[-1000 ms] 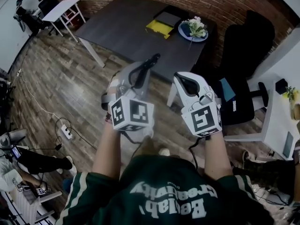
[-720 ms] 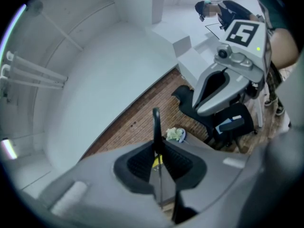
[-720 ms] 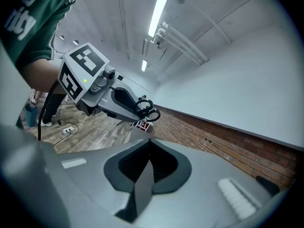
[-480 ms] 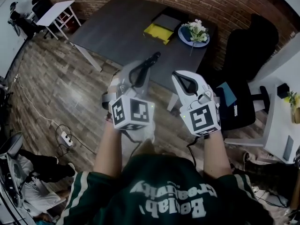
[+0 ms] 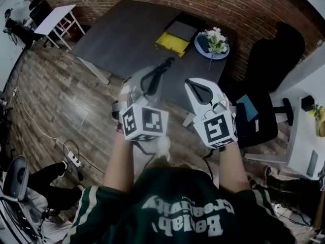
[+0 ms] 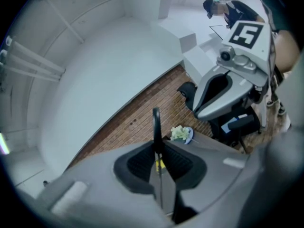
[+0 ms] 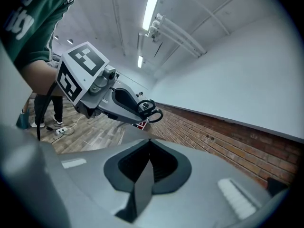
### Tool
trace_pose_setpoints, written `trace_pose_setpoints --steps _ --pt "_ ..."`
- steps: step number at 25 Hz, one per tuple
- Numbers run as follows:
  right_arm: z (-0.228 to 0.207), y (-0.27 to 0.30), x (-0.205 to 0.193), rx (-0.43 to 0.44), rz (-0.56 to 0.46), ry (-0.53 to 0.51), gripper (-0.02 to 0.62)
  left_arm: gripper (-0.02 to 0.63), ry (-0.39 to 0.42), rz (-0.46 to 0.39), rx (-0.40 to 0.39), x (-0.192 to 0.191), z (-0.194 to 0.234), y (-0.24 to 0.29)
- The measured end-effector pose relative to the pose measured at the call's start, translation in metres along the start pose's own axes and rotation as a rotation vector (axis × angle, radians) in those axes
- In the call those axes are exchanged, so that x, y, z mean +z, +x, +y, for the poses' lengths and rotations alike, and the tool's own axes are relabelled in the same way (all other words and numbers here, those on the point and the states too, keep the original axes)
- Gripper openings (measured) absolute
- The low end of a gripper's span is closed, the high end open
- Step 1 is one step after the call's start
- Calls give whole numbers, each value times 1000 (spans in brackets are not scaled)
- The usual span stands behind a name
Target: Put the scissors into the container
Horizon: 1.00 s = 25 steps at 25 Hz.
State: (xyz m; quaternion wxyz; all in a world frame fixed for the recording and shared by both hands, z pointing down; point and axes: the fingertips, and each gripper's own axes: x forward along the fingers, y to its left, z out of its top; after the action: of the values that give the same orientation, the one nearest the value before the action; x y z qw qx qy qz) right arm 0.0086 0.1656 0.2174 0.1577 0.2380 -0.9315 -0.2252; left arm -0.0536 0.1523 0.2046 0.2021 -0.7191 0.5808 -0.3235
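Black-handled scissors stick out of my left gripper, which is shut on them; the handle loops point forward. In the left gripper view one black loop rises from between the closed jaws. The right gripper view shows the same scissors from the side. My right gripper is held beside the left one, shut with nothing in it. Ahead, a yellow container lies on the dark grey table, with a dark tray just behind it. Both grippers are short of the table's near edge, over the wooden floor.
A blue plate with white flowers stands at the table's right end. A black office chair is right of the table, against the brick wall. A white table is at the far left, and a power strip with cables lies on the floor.
The table, yellow container and flowers have drawn nearer in the head view. Both grippers keep their pose and the scissors stay gripped.
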Motion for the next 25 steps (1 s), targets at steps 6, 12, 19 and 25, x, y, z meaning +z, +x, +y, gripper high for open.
trace_pose_setpoints --steps 6,12,19,25 --pt "-22 40 1 -22 22 9 6 48 1 -18 -28 -13 27 34" --pt "-40 80 -1 -49 31 32 6 48 5 -36 -52 -31 52 66" --pt "-58 118 -2 -83 33 61 6 48 16 -61 -81 -45 74 96" --pt "-70 137 -10 -96 55 76 6 47 17 -80 -104 -51 82 122"
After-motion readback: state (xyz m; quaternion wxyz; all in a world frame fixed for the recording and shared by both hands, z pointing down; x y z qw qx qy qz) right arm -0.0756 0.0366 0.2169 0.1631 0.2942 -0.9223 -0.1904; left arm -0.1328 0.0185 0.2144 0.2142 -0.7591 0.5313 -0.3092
